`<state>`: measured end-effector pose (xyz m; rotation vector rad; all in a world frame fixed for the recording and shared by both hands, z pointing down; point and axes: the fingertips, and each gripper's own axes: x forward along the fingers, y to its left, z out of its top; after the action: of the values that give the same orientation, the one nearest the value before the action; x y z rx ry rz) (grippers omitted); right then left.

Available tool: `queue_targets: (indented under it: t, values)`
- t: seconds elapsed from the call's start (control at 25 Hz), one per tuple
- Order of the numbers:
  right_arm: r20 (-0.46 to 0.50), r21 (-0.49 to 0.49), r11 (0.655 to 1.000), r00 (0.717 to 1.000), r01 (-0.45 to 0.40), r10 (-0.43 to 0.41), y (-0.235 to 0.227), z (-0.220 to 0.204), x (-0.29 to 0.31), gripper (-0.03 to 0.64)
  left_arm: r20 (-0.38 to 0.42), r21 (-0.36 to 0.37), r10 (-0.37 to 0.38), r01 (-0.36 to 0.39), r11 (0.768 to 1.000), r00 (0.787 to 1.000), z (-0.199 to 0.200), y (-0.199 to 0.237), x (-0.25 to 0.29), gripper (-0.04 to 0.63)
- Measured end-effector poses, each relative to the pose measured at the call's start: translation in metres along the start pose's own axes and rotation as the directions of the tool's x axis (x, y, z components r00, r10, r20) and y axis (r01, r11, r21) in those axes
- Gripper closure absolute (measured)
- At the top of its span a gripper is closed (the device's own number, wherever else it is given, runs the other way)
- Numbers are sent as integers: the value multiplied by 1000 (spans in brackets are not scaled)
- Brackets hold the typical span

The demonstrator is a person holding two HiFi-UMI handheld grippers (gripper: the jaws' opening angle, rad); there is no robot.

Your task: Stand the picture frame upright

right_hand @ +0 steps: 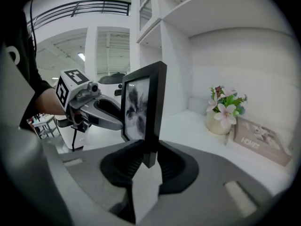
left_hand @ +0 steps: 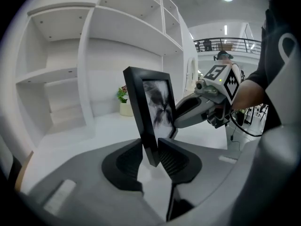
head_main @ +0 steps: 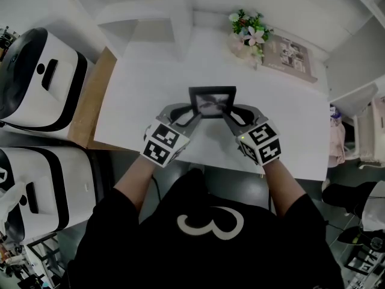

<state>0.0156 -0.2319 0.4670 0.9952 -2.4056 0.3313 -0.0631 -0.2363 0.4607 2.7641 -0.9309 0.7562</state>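
A small black picture frame [head_main: 212, 101] with a dark flower print stands upright on the white table [head_main: 138, 95], straight ahead of me. My left gripper [head_main: 191, 115] is shut on its lower left corner and my right gripper [head_main: 228, 115] on its lower right corner. In the left gripper view the frame's edge [left_hand: 153, 112] sits pinched between the two dark pads of the left gripper [left_hand: 151, 157], with the right gripper [left_hand: 188, 112] reaching in from behind. The right gripper view shows the frame [right_hand: 143, 105] clamped in the right gripper [right_hand: 149, 157], and the left gripper [right_hand: 109, 117] on the far side.
A pot of pink and white flowers [head_main: 248, 34] stands at the table's back, with a printed card [head_main: 290, 56] leaning beside it. White shelving [head_main: 150, 8] rises behind the table. Two white and black machines [head_main: 36, 77] sit left of the table edge.
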Motion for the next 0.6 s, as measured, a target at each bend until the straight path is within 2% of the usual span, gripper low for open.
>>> queue_targets:
  t: [0.16,0.32,0.6]
  values:
    - [-6,-53,998,1000,30,-30,-13,-2,10,525,-13,14,49,-49,999,999,-3,10,16,486]
    - [-1,-37,998,999,53,-53,-25,-6,22,525,-23,22,94,-94,995,995,-6,18,29,488]
    - [-16,-36,997,997,70,-70,-34,-16,34,523,-44,42,126,-124,991,991,-12,22,43,491]
